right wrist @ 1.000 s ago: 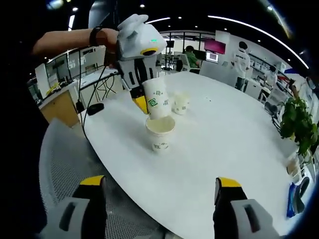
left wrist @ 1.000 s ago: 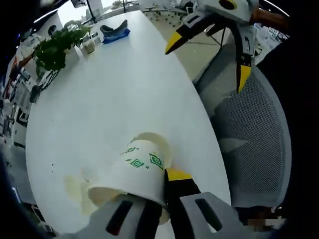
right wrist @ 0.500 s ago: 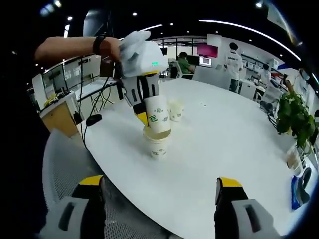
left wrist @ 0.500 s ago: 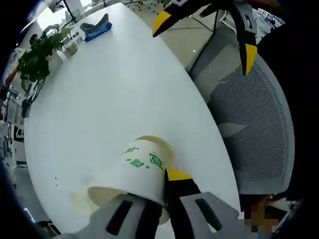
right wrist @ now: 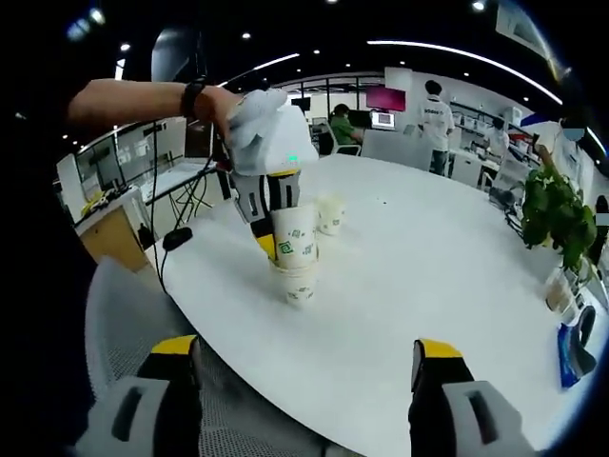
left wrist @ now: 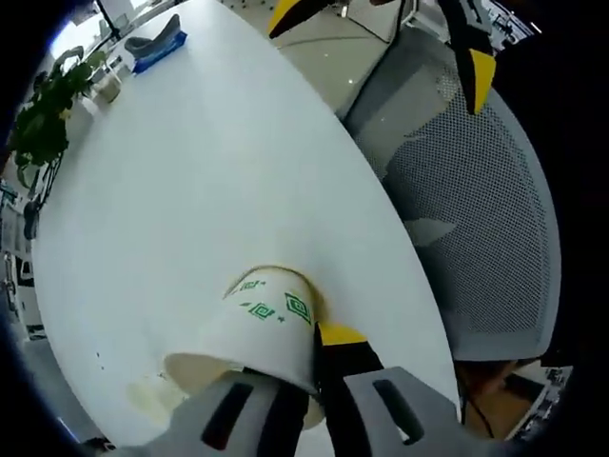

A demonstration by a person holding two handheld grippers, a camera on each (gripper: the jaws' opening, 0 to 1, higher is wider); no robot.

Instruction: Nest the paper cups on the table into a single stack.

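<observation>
Evidently, the light, thin-walled paper cup (right wrist: 294, 235) was gripped at its rim by the left claw (right wrist: 266, 211), seated in the cup on the tabletop (right wrist: 409, 276), easily crushed, while the right claw (right wrist: 306, 379) was left open.

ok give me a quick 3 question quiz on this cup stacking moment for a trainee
1. True or false: the left gripper is shut on a paper cup.
2. Where is the held cup relative to the lower cup standing on the white table? A) lying beside it B) going down into its mouth C) under it
3. Fill in: the right gripper has its jaws ____ and holds nothing.

Key
1. True. In the left gripper view the cup sits between that gripper's jaws.
2. B. How deep it sits cannot be told.
3. Open. It hangs over the mesh chair, apart from the cups.
</observation>
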